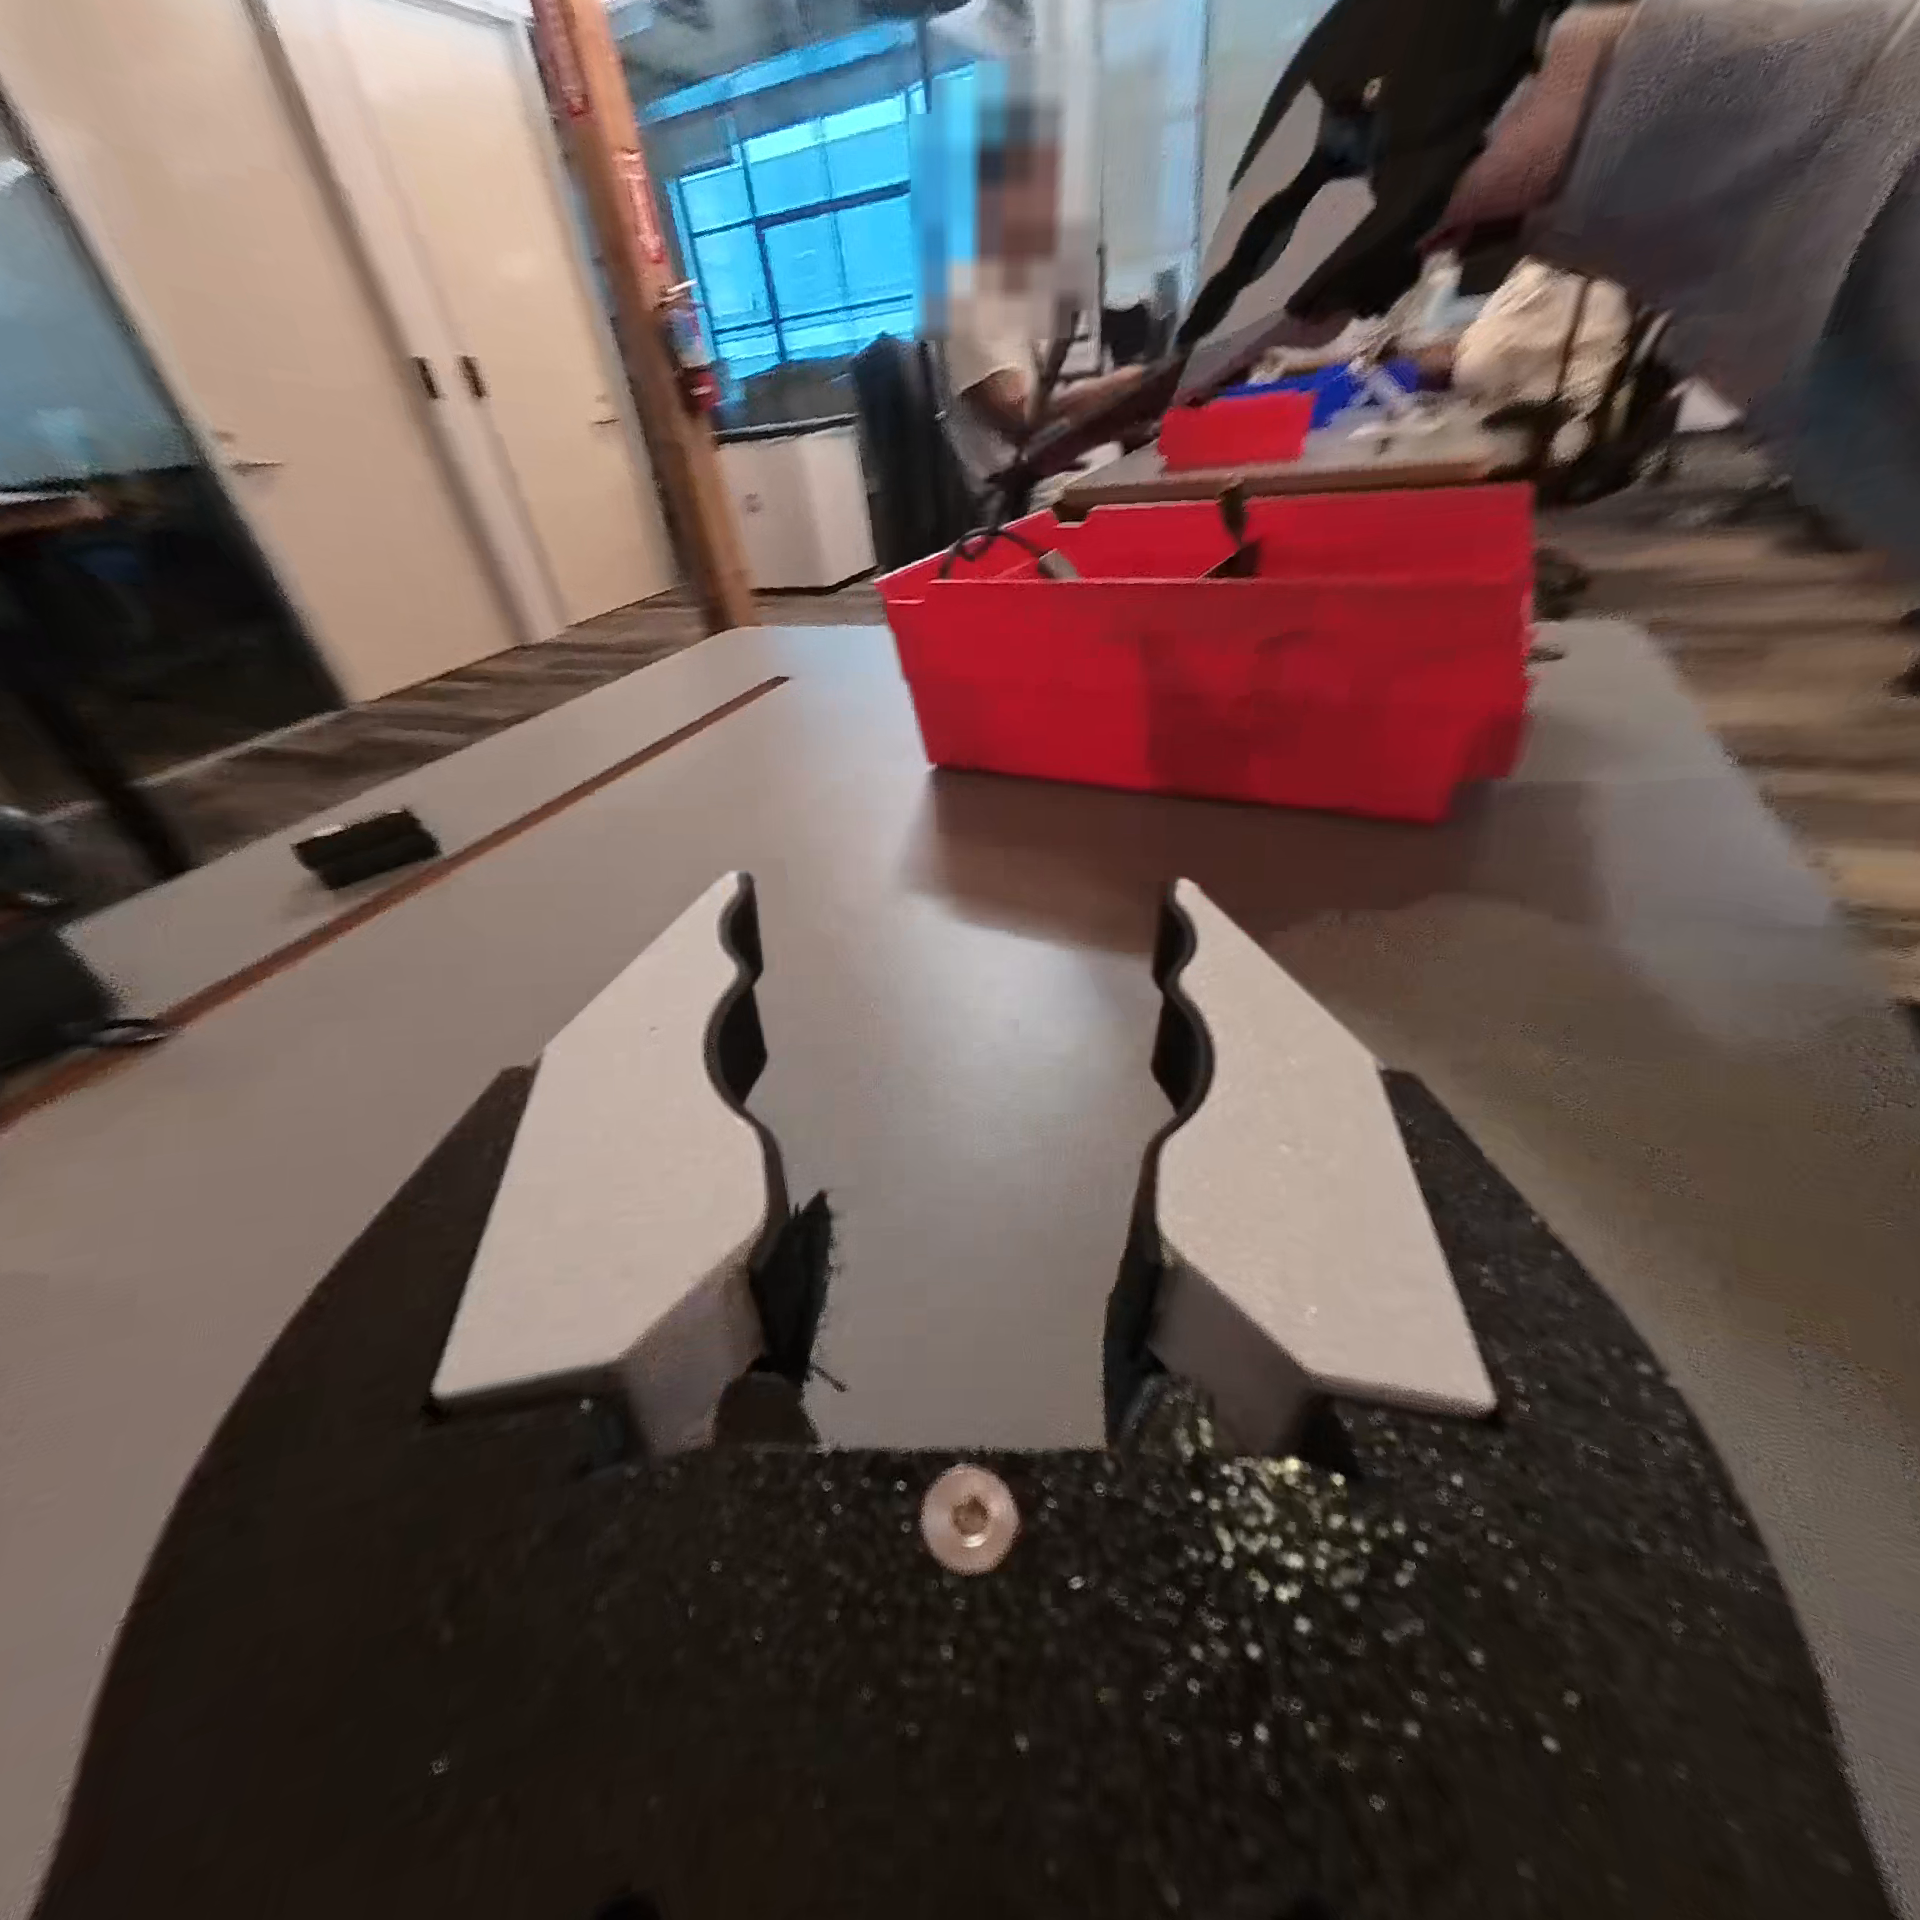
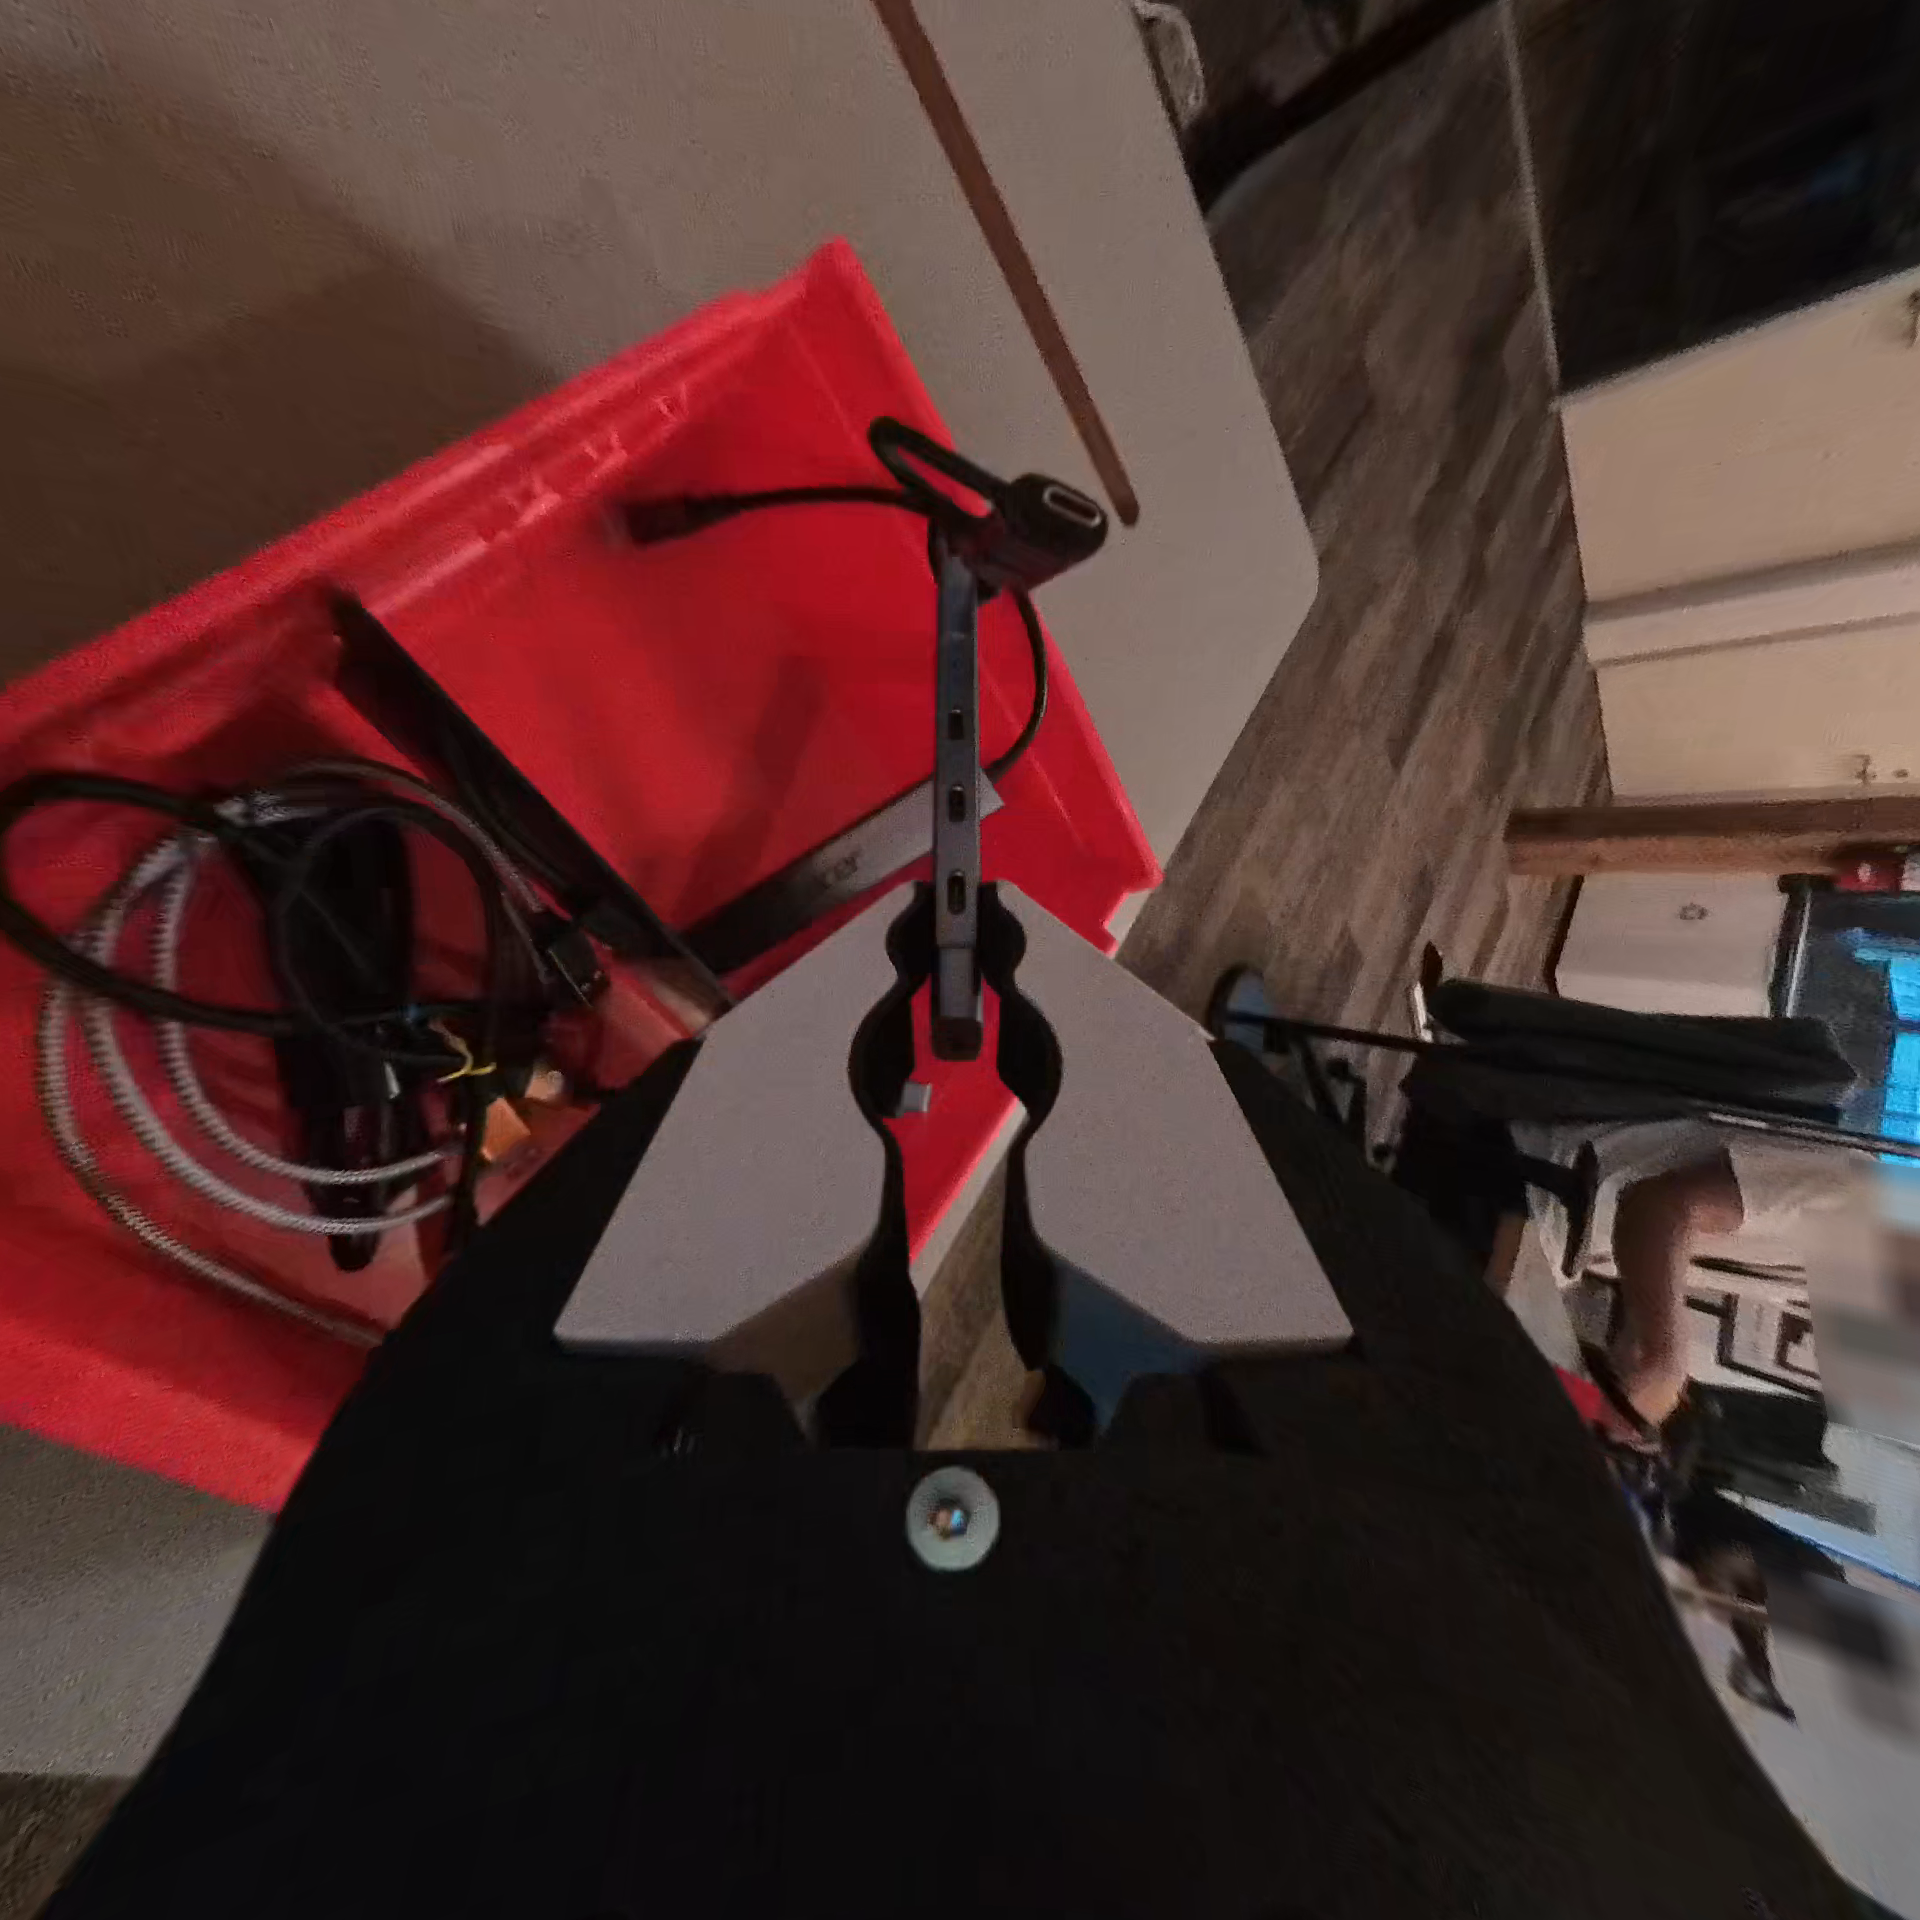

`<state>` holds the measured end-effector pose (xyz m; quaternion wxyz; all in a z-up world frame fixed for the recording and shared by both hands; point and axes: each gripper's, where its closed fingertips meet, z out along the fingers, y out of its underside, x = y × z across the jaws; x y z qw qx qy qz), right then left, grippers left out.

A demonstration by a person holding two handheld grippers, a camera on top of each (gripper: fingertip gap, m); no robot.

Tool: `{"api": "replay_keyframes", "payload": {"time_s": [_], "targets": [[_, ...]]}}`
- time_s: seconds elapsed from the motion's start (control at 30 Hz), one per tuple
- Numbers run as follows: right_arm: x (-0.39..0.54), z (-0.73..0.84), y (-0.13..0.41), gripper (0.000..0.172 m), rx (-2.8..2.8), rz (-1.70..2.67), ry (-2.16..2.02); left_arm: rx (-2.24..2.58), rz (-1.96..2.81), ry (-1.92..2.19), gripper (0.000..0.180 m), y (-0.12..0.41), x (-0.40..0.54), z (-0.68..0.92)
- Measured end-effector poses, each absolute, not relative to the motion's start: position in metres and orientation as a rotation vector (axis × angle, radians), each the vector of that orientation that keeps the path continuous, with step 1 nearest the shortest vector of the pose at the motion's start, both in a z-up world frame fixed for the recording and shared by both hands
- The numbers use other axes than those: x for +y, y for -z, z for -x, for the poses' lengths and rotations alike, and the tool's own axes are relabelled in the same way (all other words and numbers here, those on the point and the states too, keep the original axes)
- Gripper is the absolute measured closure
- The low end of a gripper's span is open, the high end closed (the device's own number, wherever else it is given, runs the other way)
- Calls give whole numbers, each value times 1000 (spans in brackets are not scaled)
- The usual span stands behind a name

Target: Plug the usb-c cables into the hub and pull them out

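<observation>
In the right wrist view my right gripper (image 2: 956, 896) is shut on the near end of a slim grey USB hub (image 2: 956, 748). I see the hub edge-on, with several USB-C ports along it. Its own short black cable (image 2: 1029, 665) loops at the far end and ends in a black connector (image 2: 1051, 511). The hub hangs above a red bin (image 2: 623, 623) that holds a tangle of black and braided silver cables (image 2: 260, 987). In the left wrist view my left gripper (image 1: 959, 888) is open and empty, low over the grey table (image 1: 935, 1039), short of the red bin (image 1: 1216, 686).
A dark bar-shaped device (image 2: 831, 862) and a black divider (image 2: 499, 769) lie in the bin. A small black block (image 1: 364, 847) sits on the table at the left. More red and blue bins (image 1: 1236, 431) stand behind. A person's grey sleeve (image 1: 1714, 156) is at the upper right.
</observation>
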<state>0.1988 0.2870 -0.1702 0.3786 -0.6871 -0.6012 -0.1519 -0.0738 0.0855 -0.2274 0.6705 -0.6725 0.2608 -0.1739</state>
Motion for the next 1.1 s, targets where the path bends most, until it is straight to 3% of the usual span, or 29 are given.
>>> {"api": "replay_keyframes", "payload": {"time_s": [0.1,0.2,0.37,0.57,0.7,0.9,1.1], "targets": [[313,-205,184,156,-1480,1815,507,626,1517,336,106,230,84,73],[330,-210,188,118,-1253,1941,508,640,1545,324,106,240,88,73],[321,-215,175,117,-1046,1919,508,637,1560,297,103,242,90,77],[271,-206,153,117,-795,1854,182,589,1580,260,97,229,89,80],[254,-221,161,116,-714,1873,92,473,1595,56,83,195,85,109],[240,-268,181,109,-591,1924,64,-84,1664,-180,64,143,15,203],[241,-321,238,80,-543,2198,-34,-300,2102,-490,38,199,-69,277]]}}
